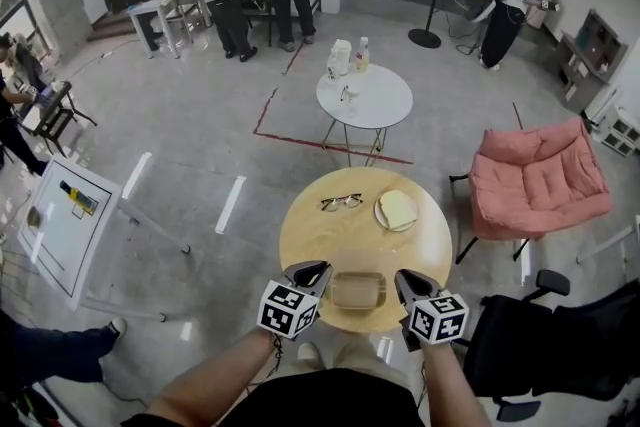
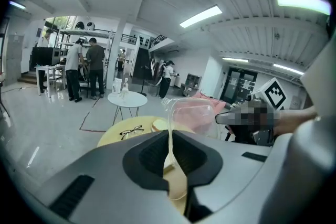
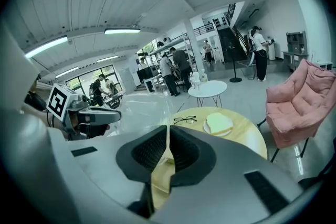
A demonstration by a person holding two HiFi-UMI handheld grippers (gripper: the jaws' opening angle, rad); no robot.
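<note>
Clear plastic box (image 1: pixel 358 291) at the near edge of the round table (image 1: pixel 330 235) — thin-walled, looks light, flexy, probably slick. Left gripper (image 1: pixel 312 273) and right gripper (image 1: pixel 405 281) each pinch an opposite side wall — a gentle, even squeeze seems wise.

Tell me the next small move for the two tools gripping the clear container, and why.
Probably move both tools forward together, level. The left tool and right tool each pinch an opposite rim of the clear container, which is at the near edge of the round table; bare tabletop lies ahead of it, before the bread.
</note>
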